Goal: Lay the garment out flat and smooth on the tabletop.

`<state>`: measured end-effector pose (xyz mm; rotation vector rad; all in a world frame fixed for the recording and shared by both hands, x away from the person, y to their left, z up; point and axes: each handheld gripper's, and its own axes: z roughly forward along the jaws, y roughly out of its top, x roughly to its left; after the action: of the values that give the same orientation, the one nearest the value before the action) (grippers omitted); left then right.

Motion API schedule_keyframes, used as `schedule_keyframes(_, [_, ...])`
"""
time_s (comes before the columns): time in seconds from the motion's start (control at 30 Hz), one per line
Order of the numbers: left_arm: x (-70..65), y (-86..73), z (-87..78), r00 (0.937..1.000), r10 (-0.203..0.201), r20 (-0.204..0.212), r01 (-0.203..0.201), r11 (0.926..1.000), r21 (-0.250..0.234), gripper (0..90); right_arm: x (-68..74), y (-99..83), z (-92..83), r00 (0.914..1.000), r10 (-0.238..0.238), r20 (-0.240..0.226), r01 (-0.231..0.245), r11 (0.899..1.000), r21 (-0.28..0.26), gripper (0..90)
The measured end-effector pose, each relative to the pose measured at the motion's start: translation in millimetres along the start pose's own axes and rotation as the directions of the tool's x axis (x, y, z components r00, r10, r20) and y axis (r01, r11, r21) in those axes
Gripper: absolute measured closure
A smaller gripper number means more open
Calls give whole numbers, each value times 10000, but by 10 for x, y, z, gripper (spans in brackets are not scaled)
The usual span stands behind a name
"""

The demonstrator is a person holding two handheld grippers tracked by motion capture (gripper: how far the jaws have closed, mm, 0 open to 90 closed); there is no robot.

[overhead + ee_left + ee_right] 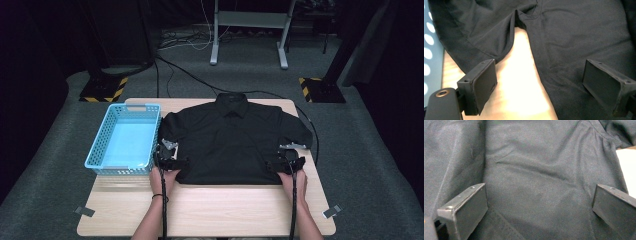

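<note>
A black short-sleeved shirt (230, 140) lies flat on the wooden table (210, 210), collar at the far edge, hem toward the person. My left gripper (169, 159) sits at the shirt's left side below the sleeve, open. In the left gripper view its jaws stand wide apart (540, 86), one over bare table by the sleeve hem, the other over the shirt body (579, 45). My right gripper (287, 161) is at the shirt's right side, open. The right gripper view has its jaws spread (540, 207) over dark shirt fabric (536, 175), nothing pinched between them.
A light blue perforated basket (125, 140) stands on the table just left of the shirt, close to my left gripper; its wall (429, 42) edges the left gripper view. A black cable (312, 130) curves past the table's right edge. Bare wood lies in front of the shirt.
</note>
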<state>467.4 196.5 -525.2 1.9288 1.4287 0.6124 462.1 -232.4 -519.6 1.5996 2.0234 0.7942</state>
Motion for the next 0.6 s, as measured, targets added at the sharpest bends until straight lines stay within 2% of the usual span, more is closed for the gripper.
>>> schedule_keyframes(0.23, [31,47,48,10000,-40,-55,40,10000,8,120,-2,33,40,10000,46,54,-45,9999,-112,0])
schedule_keyframes(0.6, [74,127,130,9997,-164,-196,164,9999,19,121,-7,133,119,9998,144,123,-143,9999,-12,0])
